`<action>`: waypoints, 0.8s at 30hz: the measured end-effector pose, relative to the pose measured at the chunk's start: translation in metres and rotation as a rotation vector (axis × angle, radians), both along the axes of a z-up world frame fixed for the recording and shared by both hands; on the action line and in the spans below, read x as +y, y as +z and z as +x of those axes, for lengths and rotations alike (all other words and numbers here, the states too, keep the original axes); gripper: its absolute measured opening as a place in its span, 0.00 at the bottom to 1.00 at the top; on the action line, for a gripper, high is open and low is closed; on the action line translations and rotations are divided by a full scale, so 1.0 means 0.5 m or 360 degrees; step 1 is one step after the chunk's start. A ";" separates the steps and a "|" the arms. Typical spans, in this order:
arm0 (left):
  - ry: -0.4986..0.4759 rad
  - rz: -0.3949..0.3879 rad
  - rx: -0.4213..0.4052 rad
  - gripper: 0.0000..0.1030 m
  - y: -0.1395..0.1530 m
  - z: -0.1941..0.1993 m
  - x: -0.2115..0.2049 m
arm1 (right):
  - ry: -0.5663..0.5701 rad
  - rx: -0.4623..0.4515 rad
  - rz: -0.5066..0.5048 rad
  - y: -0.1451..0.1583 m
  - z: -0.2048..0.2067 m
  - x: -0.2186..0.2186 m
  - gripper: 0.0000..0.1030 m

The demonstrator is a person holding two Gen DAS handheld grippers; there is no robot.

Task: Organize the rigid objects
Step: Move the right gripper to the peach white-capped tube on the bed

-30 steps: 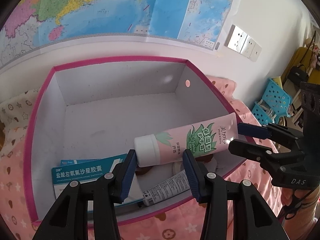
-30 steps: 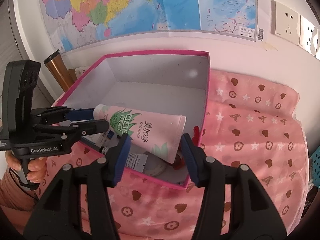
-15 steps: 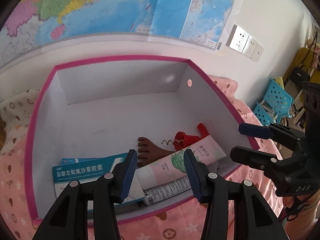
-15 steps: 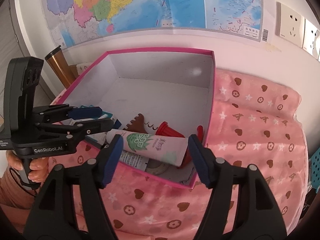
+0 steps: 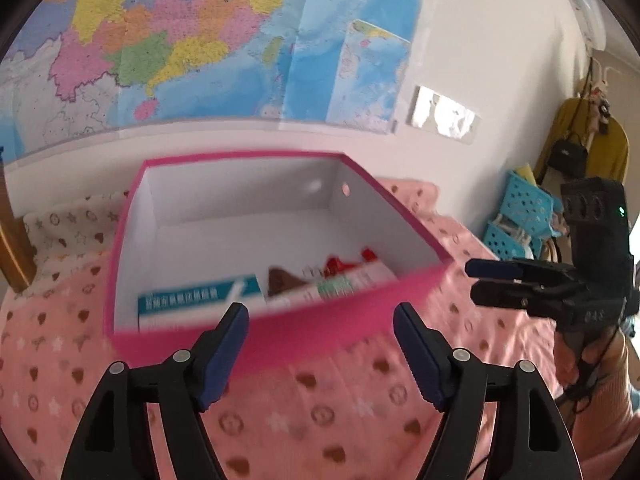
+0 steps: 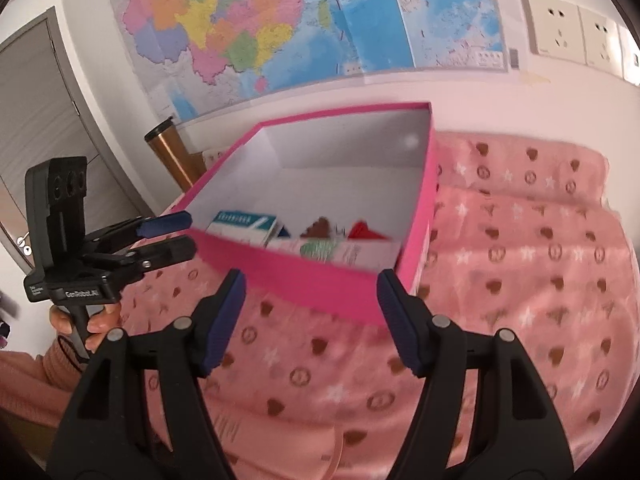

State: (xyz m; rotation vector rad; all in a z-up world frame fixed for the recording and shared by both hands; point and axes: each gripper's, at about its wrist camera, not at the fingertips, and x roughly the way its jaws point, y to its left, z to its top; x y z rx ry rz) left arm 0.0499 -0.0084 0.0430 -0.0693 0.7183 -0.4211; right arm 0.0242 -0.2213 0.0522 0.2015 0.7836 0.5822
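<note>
A pink box (image 5: 276,332) with a white inside sits on the pink cloth; it also shows in the right wrist view (image 6: 304,280). Inside lie a pink and green tube (image 5: 348,284) (image 6: 336,254), a teal medicine carton (image 5: 188,300) (image 6: 244,224), a brown foot-shaped piece (image 5: 284,280) and a red corkscrew (image 5: 340,264) (image 6: 364,230). My left gripper (image 5: 320,320) is open and empty in front of the box's near wall. My right gripper (image 6: 312,288) is open and empty, also in front of the box.
A patterned pink cloth (image 6: 520,280) covers the surface around the box. A map (image 5: 200,40) and wall sockets (image 6: 568,32) are behind. A bronze flask (image 6: 172,152) stands left of the box. Blue baskets (image 5: 520,216) sit at the right.
The tube dropped from my right gripper into the box and lies there. Both grippers opened wider and pulled back from over the box toward the near side.
</note>
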 end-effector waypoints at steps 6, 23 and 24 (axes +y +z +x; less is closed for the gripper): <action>-0.0074 0.0020 0.0161 0.74 -0.064 -0.074 -0.015 | 0.0000 0.0156 -0.0011 -0.075 -0.069 -0.016 0.67; -0.0194 -0.0038 0.0463 0.72 -0.152 -0.204 -0.053 | -0.0035 0.0381 0.0024 -0.187 -0.164 -0.021 0.67; -0.0187 -0.0024 0.0474 0.72 -0.154 -0.205 -0.056 | -0.0036 0.0380 0.0026 -0.187 -0.166 -0.022 0.67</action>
